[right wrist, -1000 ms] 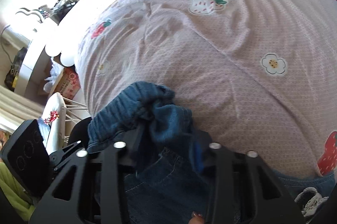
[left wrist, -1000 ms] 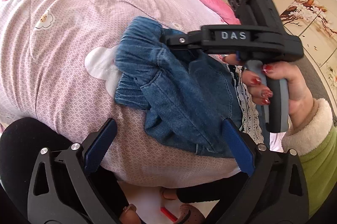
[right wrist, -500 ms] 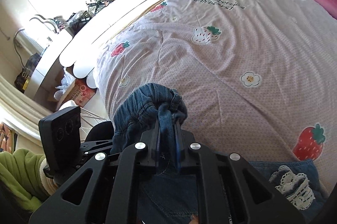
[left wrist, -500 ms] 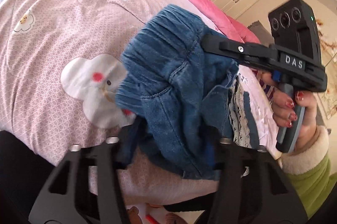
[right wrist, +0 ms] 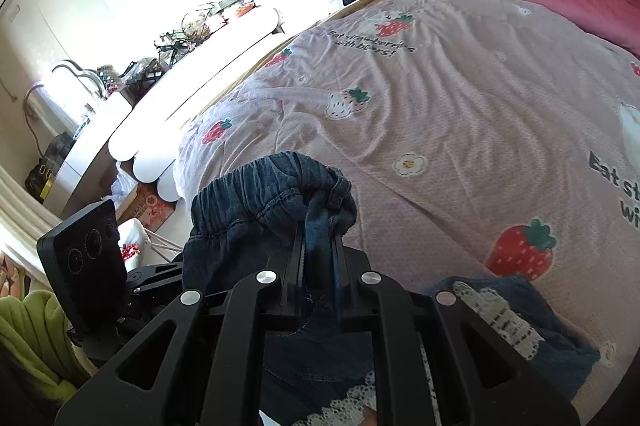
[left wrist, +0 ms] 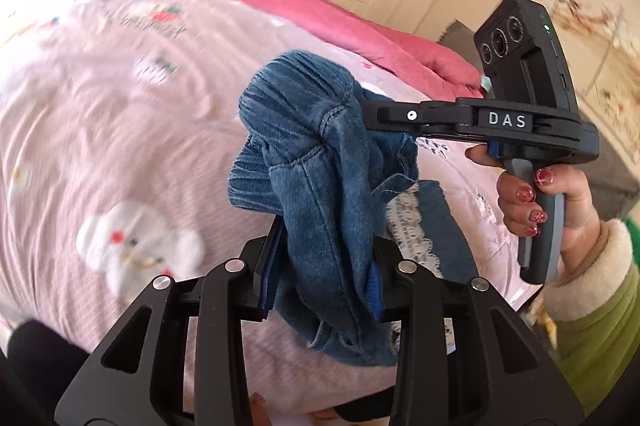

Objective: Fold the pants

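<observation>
The denim pants (left wrist: pixel 320 161) are bunched, not laid flat. The gathered elastic waistband end is raised above the bed (left wrist: pixel 120 129), near the bed's front edge, while the lace-trimmed hems (right wrist: pixel 496 314) rest on the pink strawberry-print duvet (right wrist: pixel 460 113).

Left tongs (left wrist: pixel 320 276): the jaws have just been closing and now clamp a thick fold of denim between the blue pads. The fabric hangs through and below the jaws.

Right tongs (right wrist: pixel 318 246): the jaws are nearly together, pinching a thin section of the waistband. In the left wrist view the right tongs (left wrist: pixel 362 113) enter from the right, held in a hand (left wrist: pixel 560 193) with a green, fleece-cuffed sleeve (left wrist: pixel 592 310).

Both grip points lie close together on the upper part of the garment.

Task status, as a judgement: early stage. No fold is visible; the fabric is crumpled and the legs are not aligned. The garment is secured at two points and raised, which suits shaking it out or spreading it.

Remaining steps, as judged:
1. Separate the two grip points to tension the waistband.
2. Lay the pants flat on the duvet.
3. Bring one leg over the other.
4. Fold hems toward waistband.
</observation>
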Demonstrator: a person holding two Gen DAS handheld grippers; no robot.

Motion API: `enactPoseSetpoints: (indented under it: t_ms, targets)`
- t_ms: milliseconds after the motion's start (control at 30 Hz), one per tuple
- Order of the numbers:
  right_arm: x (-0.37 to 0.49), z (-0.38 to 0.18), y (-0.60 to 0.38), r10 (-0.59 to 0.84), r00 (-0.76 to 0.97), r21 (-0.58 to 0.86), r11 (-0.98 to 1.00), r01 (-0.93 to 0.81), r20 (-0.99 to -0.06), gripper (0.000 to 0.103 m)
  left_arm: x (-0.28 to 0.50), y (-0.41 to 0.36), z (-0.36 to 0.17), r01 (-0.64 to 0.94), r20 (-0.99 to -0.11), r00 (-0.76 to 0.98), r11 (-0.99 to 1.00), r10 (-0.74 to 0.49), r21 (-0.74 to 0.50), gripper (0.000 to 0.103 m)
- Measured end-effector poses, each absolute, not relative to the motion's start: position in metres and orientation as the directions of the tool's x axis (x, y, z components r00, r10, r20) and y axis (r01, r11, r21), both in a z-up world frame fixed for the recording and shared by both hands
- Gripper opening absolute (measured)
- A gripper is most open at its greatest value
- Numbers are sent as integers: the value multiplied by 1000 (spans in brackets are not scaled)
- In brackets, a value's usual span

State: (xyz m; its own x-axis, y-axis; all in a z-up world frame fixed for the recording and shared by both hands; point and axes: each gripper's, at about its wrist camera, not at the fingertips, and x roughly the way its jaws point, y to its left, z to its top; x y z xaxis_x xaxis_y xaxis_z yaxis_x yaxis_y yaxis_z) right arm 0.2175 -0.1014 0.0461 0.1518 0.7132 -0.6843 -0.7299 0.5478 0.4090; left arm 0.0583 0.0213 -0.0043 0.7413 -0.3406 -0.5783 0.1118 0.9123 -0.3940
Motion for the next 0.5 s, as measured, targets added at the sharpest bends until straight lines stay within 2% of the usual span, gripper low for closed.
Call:
enactPoseSetpoints:
  t_ms: [300,400,467,500]
  targets:
    - [216,27,-180,697,219,434,628,-646,-683,14,87,-48,1,229,-606,705,927,-369,-297,26]
    - [215,18,-204,682,238,442,659,-608,-691,23,92,-58,-5,254,-617,693,927,-374,-278,26]
    - [214,15,-218,678,247,453,676,-581,-693,39,90,-66,-6,277,-620,685,924,-383,-265,27]
    - [214,14,-224,675,253,458,683,-570,-693,43,90,-72,-5,288,-622,683,924,-383,-252,27]
